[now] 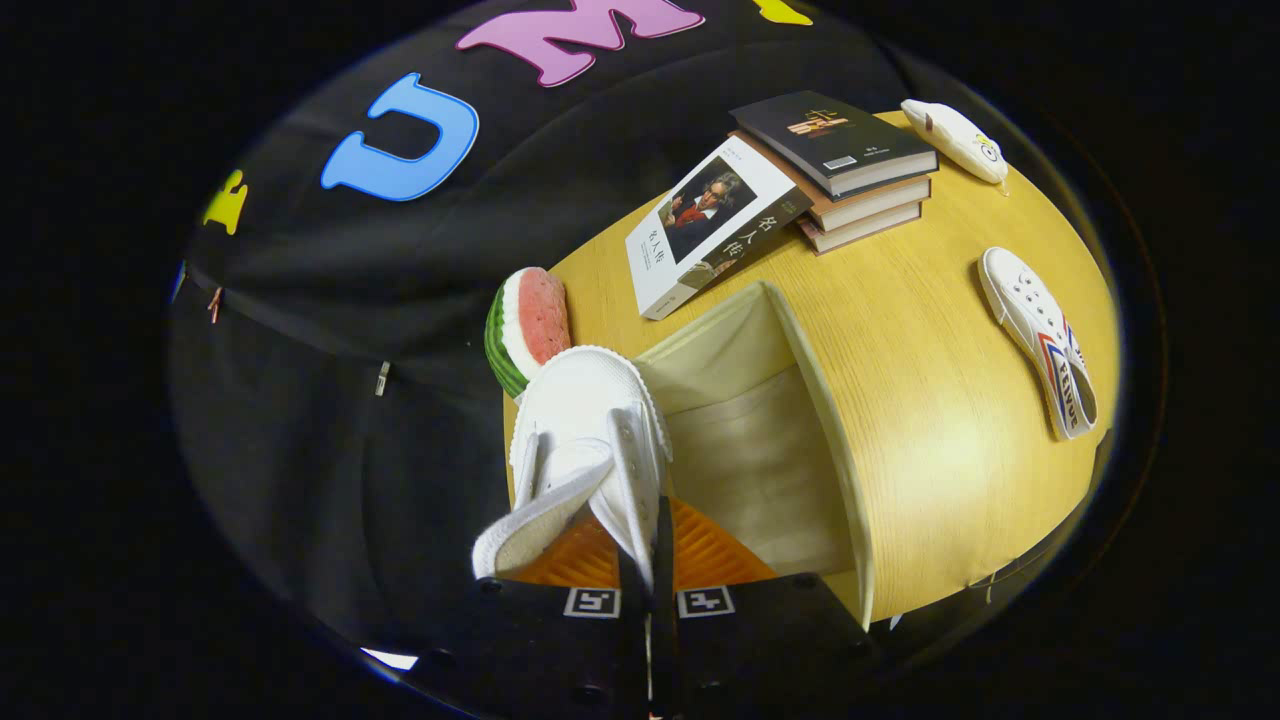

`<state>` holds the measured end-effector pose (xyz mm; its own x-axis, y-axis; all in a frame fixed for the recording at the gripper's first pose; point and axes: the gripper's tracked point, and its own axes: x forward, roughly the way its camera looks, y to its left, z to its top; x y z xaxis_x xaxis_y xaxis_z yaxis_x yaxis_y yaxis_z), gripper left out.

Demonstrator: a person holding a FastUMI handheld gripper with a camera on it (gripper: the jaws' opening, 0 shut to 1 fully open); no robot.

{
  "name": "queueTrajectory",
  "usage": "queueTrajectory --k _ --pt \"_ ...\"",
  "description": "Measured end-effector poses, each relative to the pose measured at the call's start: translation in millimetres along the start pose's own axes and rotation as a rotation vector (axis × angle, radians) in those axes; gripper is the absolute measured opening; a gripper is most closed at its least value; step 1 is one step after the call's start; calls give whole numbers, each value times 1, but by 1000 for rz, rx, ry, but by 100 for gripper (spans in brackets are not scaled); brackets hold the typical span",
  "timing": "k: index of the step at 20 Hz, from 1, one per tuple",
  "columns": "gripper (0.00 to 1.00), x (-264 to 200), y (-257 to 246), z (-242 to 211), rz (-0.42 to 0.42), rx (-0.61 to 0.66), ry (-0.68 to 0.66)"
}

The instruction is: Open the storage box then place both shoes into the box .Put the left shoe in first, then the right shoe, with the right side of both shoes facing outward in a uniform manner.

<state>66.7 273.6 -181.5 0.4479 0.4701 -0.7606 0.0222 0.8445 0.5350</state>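
My gripper [648,560] is shut on a white canvas shoe [590,440], both fingers pinching the edge of its upper near the lace eyelets. The shoe hangs tilted, toe pointing away from me, over the near left rim of the open cream storage box [800,360]. The box's pale fabric inside shows just beyond and to the right of the fingers. A second white shoe [1040,340] with red and blue stripes lies on its side on the wooden table [930,440], well to the right of the box.
A watermelon-slice toy [525,325] sits at the table's edge beside the held shoe. A book with a portrait cover [710,225] leans beyond the box. Past it stands a stack of three books [840,170], with a small white pouch [955,138] further right.
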Motion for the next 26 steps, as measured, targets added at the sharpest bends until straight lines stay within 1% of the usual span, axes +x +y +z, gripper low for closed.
queueTrajectory --k 4,5,6,7,9,10,11,12,15,18,21,23,26 --pt "7 11 -9 -9 -73 -31 22" --pt "9 12 -5 -13 -62 -30 33" --pt "13 16 3 -15 -31 -21 43" --pt "28 20 16 -18 22 4 52" --pt "65 8 57 -11 170 79 48" --pt "83 5 68 -10 205 83 39" --pt "100 1 70 -6 203 55 26" --pt "99 -1 69 -3 190 3 9" --pt "99 -17 61 -3 157 -145 -41" --pt "99 -42 43 5 137 -219 -92" --pt "99 -74 10 14 96 -263 -130" --pt "99 -91 -26 25 32 -297 -172" --pt "99 -114 -103 30 -116 -400 -197"
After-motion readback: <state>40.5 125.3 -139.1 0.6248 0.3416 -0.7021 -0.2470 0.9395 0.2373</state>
